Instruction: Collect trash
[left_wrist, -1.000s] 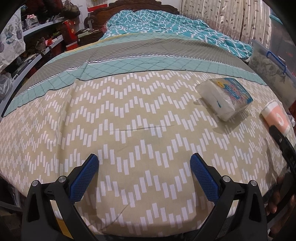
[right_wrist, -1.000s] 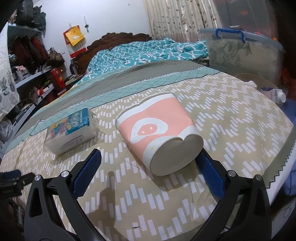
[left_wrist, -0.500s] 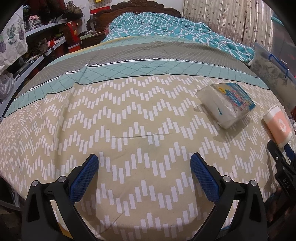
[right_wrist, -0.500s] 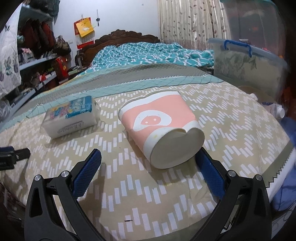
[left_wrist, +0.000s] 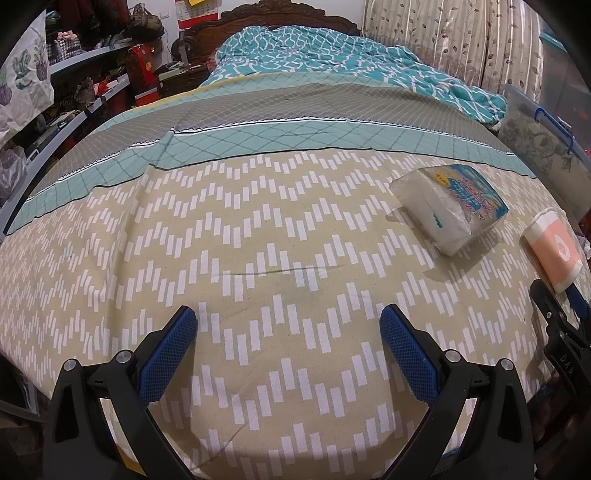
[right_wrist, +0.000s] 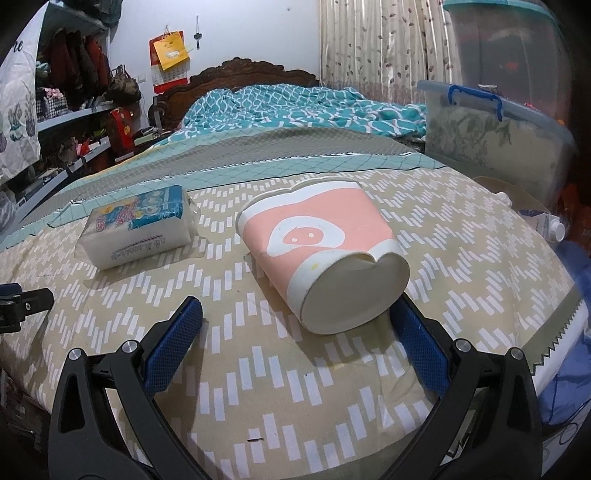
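right wrist view: pink and white paper cup with a pig-face print (right_wrist: 325, 254) lying on its side on the beige zigzag-patterned bedsheet (right_wrist: 258, 369), flat base turned toward the camera, open mouth facing away toward the headboard. right gripper (right_wrist: 295, 325) spread wide and empty, blue-padded fingers (right_wrist: 171, 345) low over the sheet, the right-hand pad just beside the cup's base and partly hidden behind it; contact cannot be told. white plastic-wrapped tissue pack with blue and yellow print (right_wrist: 138, 225) resting flat to the left of the cup, near but apart from it. crumpled teal patterned blanket (right_wrist: 295, 107) farther up the bed, below the dark carved wooden headboard (right_wrist: 240, 74). clear plastic storage box with a blue latch (right_wrist: 491, 129) off the right edge of the bed.

left wrist view: left gripper (left_wrist: 288, 332) also released, jaws wide, nothing between them but bare sheet. same cup (left_wrist: 554, 251) at the far right edge, with the tissue pack (left_wrist: 450, 203) just left of it.
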